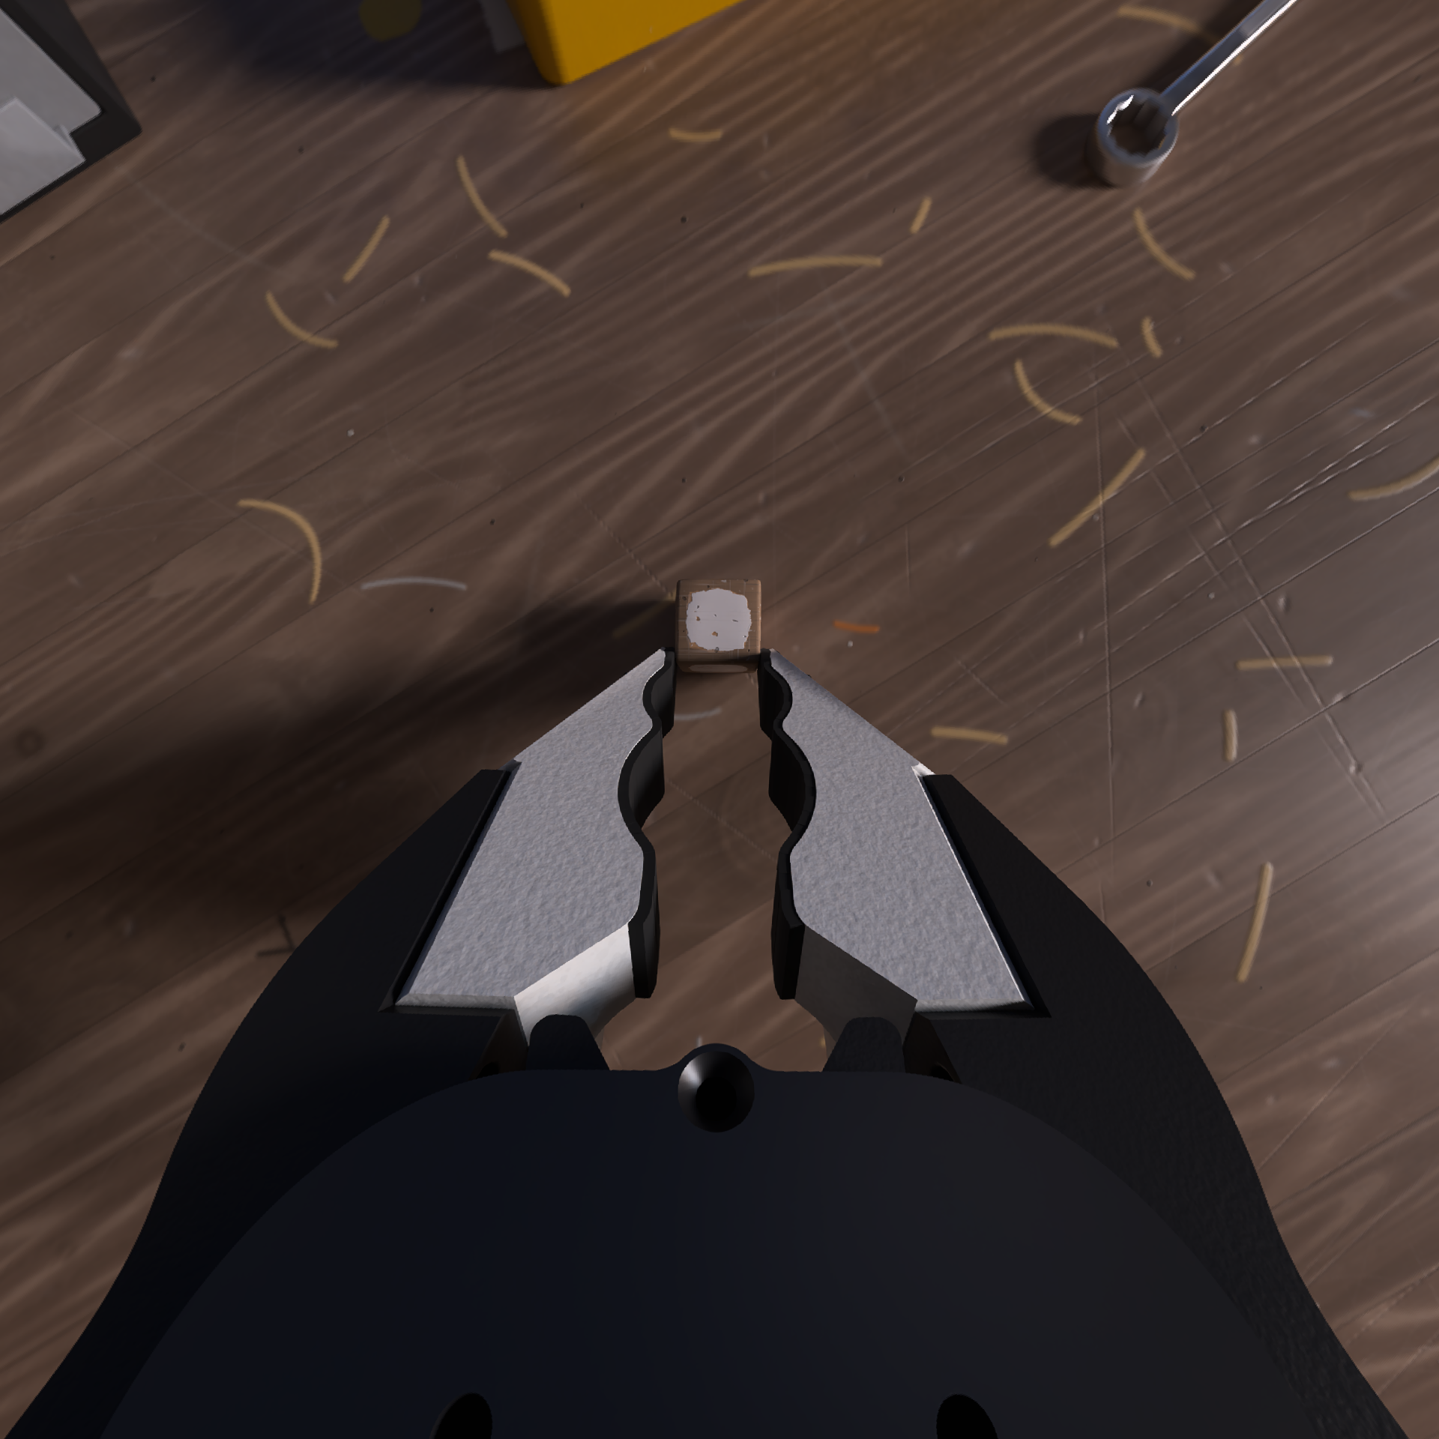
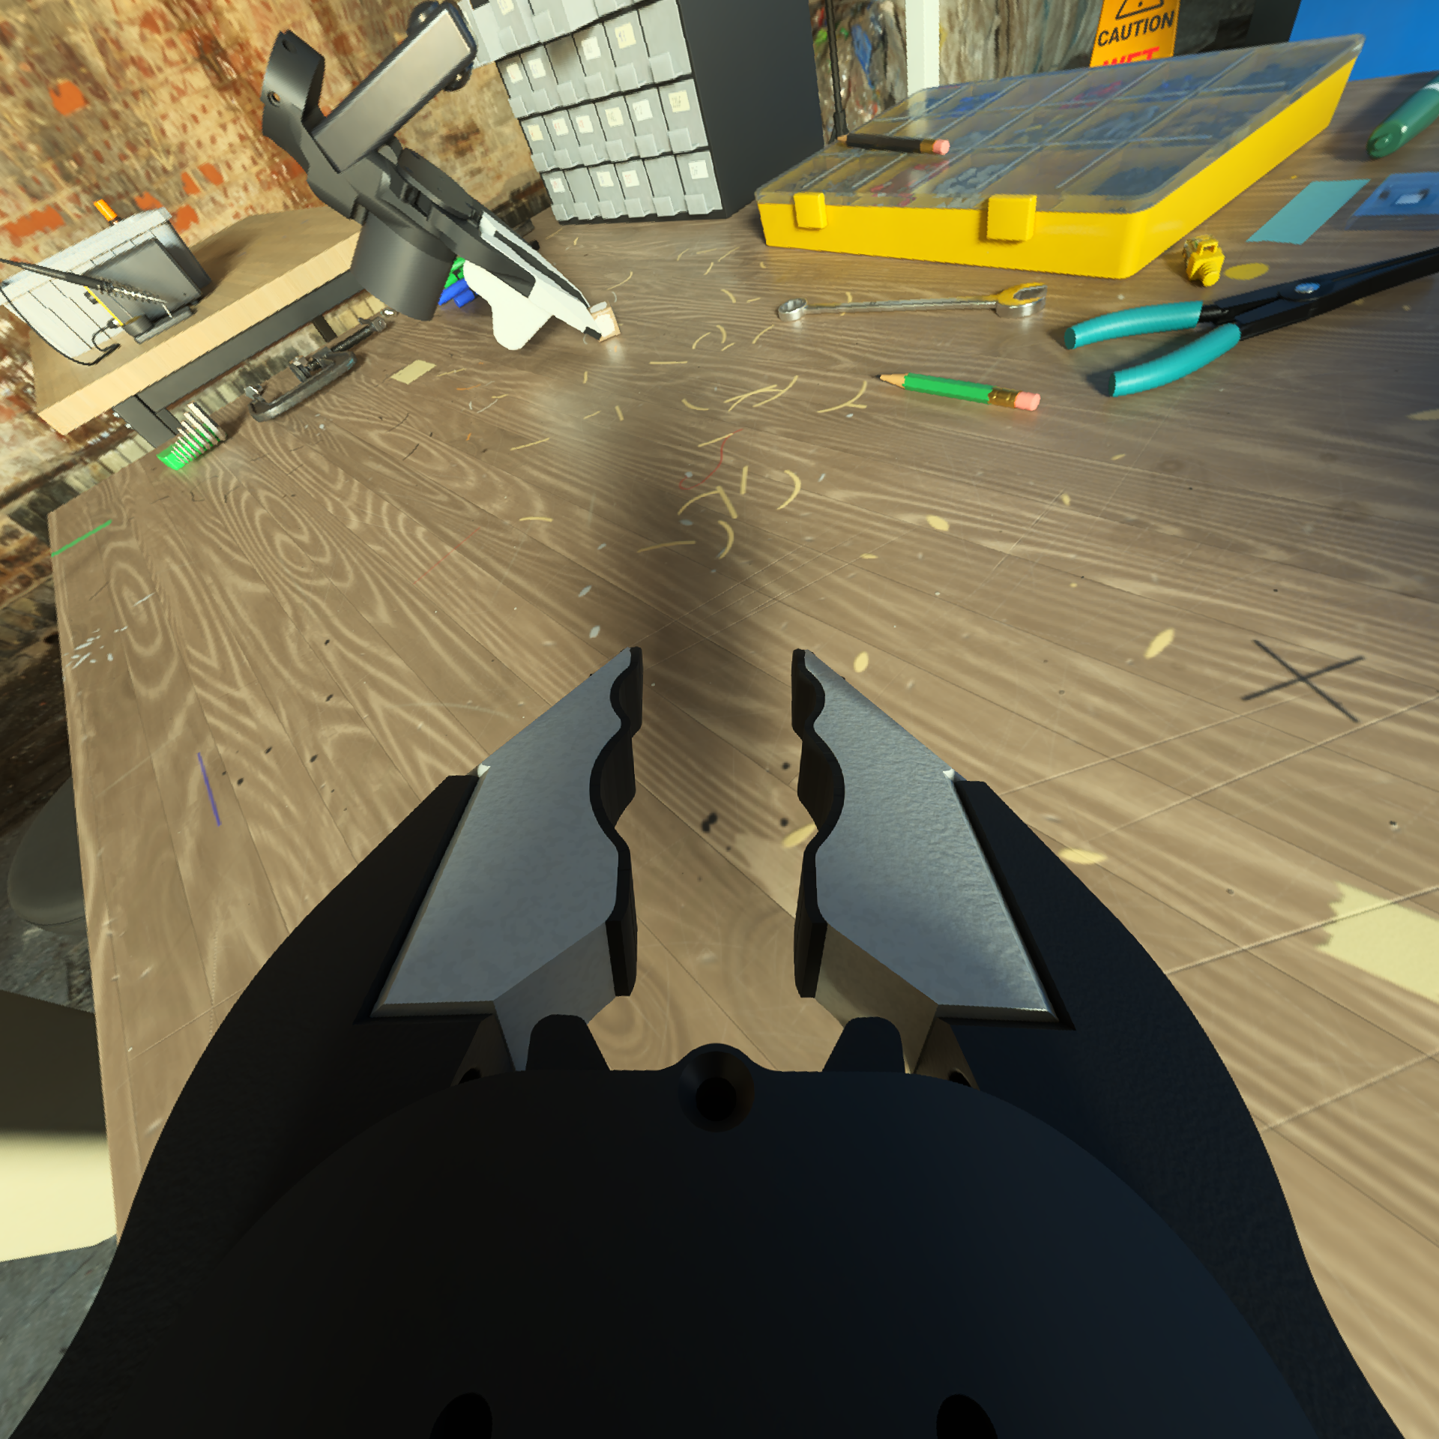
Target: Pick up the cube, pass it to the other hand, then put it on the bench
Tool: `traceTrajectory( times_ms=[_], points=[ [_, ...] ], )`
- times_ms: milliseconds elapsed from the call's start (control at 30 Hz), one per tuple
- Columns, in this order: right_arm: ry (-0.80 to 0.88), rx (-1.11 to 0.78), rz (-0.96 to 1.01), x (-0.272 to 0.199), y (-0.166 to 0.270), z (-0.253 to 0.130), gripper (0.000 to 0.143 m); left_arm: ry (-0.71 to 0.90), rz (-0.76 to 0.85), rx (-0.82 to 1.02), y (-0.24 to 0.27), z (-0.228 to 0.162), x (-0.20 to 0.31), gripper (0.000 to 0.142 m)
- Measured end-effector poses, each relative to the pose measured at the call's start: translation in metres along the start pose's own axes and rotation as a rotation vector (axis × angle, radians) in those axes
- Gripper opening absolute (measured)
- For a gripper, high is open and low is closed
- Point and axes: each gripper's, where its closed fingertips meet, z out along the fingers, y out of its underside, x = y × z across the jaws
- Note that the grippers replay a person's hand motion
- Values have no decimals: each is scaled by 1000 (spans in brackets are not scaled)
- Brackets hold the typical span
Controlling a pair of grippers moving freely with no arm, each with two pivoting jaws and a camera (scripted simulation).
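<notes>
A small wooden cube [image 1: 716, 619] with a white patch on its top face rests on the wooden bench [image 1: 389, 436]. My left gripper [image 1: 716, 662] points down at it, and its two fingertips press the cube's near sides. In the right wrist view the left gripper [image 2: 596, 323] is far off at the upper left, tilted down with the cube [image 2: 609, 318] at its tips on the bench top. My right gripper [image 2: 716, 662] is open and empty, hovering above the near part of the bench [image 2: 1012, 623].
A yellow organiser box [image 2: 1012, 210], a grey drawer cabinet [image 2: 646, 117], a wrench [image 2: 911, 304], a green pencil [image 2: 962, 389] and teal pliers [image 2: 1168, 343] lie at the back and right. A clamp [image 2: 304, 381] and a side shelf [image 2: 195, 319] are at the left edge.
</notes>
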Motion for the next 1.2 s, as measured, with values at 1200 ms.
traceTrajectory(
  times_ms=[1200],
  points=[
    [-385, 85, 355, -16, -49, -10, 60, 142, 314, 916, -12, -180, 269, 20]
  ],
)
